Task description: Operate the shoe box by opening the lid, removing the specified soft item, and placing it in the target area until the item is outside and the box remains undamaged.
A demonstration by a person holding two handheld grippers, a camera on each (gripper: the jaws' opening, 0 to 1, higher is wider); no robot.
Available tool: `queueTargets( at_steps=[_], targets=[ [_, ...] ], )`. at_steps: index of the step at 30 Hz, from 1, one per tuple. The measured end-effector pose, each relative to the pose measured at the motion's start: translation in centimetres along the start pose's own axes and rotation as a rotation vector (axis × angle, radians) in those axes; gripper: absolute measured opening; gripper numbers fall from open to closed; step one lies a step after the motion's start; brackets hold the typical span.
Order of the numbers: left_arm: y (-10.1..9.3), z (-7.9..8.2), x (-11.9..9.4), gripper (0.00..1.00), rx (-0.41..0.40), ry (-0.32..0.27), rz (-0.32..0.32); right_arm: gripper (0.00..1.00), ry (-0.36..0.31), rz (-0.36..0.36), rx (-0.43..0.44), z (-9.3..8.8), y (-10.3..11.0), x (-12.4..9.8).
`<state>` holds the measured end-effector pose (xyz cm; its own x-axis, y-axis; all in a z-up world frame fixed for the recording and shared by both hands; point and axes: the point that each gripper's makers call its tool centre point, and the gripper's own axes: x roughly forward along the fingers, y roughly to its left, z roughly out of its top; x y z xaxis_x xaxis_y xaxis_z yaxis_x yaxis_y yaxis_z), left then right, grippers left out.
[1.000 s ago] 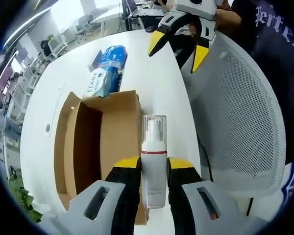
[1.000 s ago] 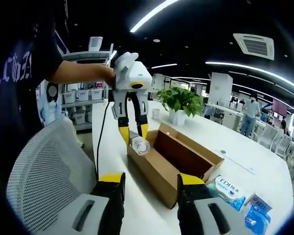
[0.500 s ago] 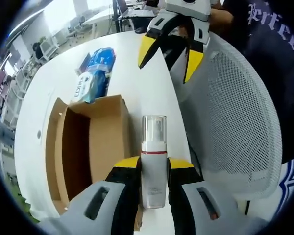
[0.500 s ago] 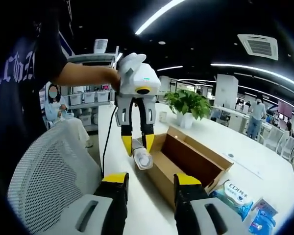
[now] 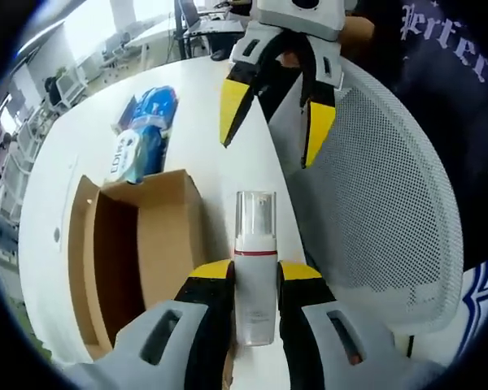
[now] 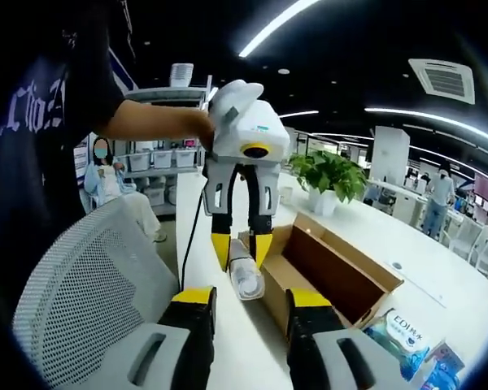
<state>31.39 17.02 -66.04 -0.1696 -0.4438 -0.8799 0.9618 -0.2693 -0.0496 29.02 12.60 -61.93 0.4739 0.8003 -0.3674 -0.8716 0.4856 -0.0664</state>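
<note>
The left gripper [image 5: 255, 275] had its jaws clamped on a white pump bottle [image 5: 255, 268], held above the white tabletop [image 5: 228, 162], clear of the open cardboard shoe box [image 5: 138, 244] left of the jaws. The right gripper [image 5: 268, 122] hovered ahead, jaws spread and empty. The item appeared to be out; only setting it down remained.

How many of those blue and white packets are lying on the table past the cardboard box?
2, side by side beyond the cardboard box: a white-ended packet and a blue packet next to it. More could be hidden behind them.
</note>
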Motion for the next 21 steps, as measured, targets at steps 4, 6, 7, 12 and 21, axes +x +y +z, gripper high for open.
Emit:
queueTargets(
  at_steps=[4,6,7,12,21],
  targets=[
    [-0.3,0.4,0.2,0.19,0.008,-0.01,-0.015,0.29,0.004,0.016,-0.007,0.0,0.4,0.3],
    [-0.4,0.6,0.2,0.19,0.02,-0.016,-0.02,0.27,0.005,0.025,-0.007,0.0,0.5,0.5],
    [-0.4,0.7,0.2,0.19,0.023,-0.019,-0.022,0.27,0.007,0.029,-0.009,0.0,0.6,0.6],
    [-0.6,1.4,0.3,0.19,0.044,-0.039,-0.034,0.25,0.008,0.038,-0.014,0.1,0.7,1.0],
    [-1.0,2.5,0.5,0.19,0.062,-0.074,-0.052,0.19,0.014,0.053,-0.019,-0.1,0.8,1.3]
  ],
)
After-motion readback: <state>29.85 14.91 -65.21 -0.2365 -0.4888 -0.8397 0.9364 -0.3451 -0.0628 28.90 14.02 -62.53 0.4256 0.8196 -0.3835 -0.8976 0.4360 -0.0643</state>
